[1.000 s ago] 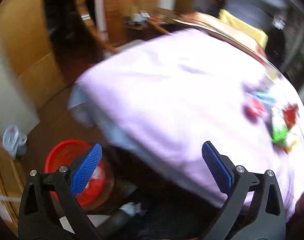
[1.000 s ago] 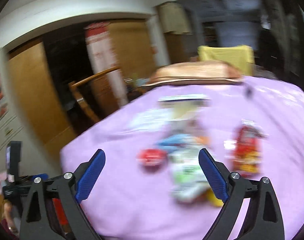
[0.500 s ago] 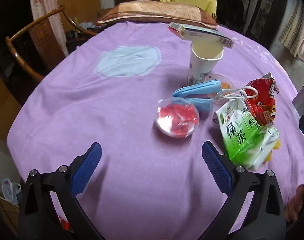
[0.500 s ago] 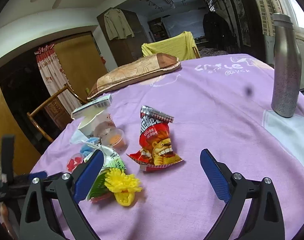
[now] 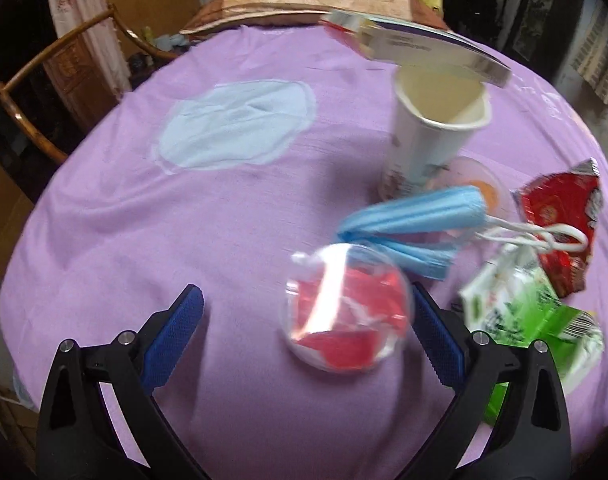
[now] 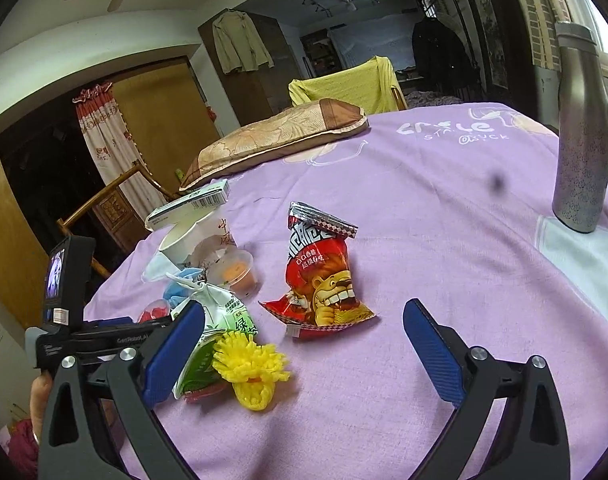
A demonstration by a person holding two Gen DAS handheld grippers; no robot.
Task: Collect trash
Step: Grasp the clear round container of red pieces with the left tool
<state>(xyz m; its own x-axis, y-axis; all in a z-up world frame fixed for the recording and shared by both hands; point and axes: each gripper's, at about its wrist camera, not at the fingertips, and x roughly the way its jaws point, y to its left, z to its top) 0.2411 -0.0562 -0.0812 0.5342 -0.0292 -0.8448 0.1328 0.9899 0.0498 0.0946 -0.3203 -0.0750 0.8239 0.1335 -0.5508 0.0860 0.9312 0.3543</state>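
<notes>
Left gripper (image 5: 304, 332), wide open and empty, nears a clear cup (image 5: 346, 306): light, thin, probably slick, so best pinched gently across its rim.

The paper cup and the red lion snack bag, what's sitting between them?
A small clear cup with orange stuff inside, seen best from the right wrist view.

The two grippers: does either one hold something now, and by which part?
Nothing is held. The left gripper stands open around the clear cup; the right gripper is open over the cloth.
</notes>
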